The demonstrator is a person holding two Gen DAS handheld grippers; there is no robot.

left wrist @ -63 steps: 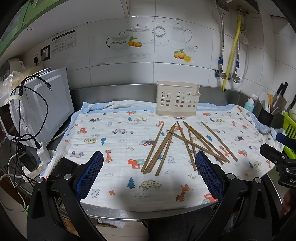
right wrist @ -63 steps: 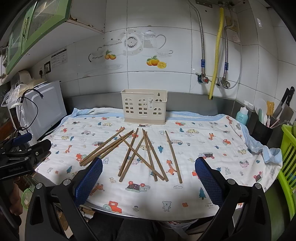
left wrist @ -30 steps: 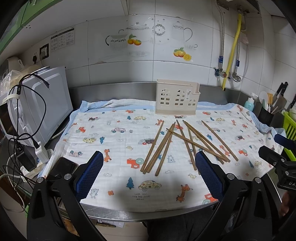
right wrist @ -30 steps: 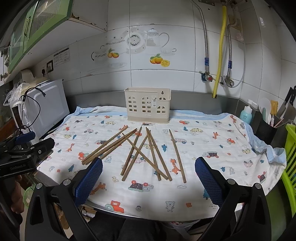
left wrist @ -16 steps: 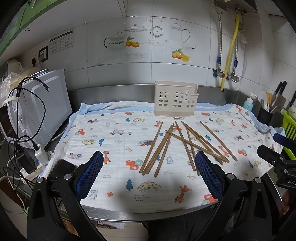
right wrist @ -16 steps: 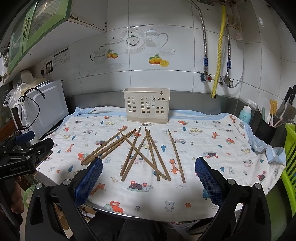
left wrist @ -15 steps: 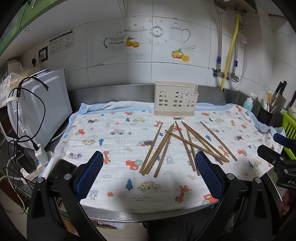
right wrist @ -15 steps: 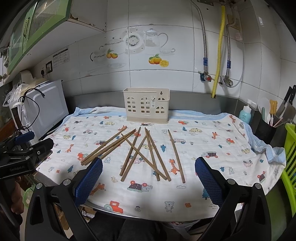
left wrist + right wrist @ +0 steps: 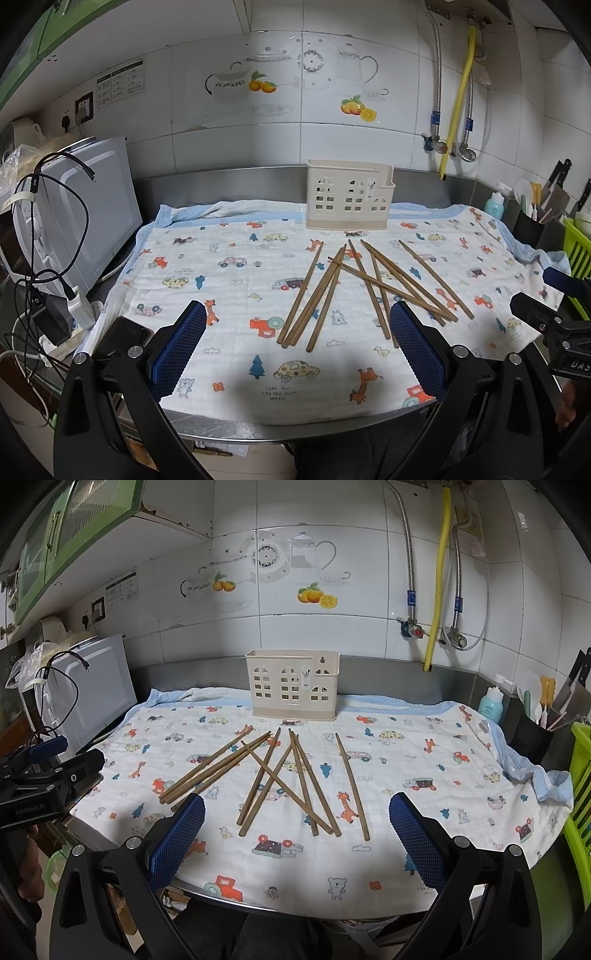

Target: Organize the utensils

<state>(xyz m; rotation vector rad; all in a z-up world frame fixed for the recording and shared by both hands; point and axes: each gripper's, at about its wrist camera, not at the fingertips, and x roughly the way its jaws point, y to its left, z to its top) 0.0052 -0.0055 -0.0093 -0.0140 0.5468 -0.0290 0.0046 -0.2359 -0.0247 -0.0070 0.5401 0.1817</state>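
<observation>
**Both grippers wide apart, chopsticks loose on the cloth**

Here, in the left wrist view, the left gripper [image 9: 295, 343] hangs over the near edge of the counter with its blue-padded fingers [image 9: 177, 347] spread wide and nothing between them. The brown wooden chopsticks [image 9: 354, 288] lie scattered just beyond it (mostly toward the right finger), on the white cartoon-print cloth [image 9: 221, 266]. Behind them stands the cream plastic utensil holder with cut-out windows [image 9: 350, 198]. Little differs from half a second ago; the scene sits slightly lower. A white microwave oven [image 9: 79, 218] stands left.

In the right wrist view, the right gripper [image 9: 295, 825] is likewise spread and empty, the chopsticks [image 9: 280, 775] fanned ahead between its fingers, the holder [image 9: 293, 685] upright beyond. Nothing blocks the way; a black cup of kitchen tools [image 9: 532, 734] stands far right.
</observation>
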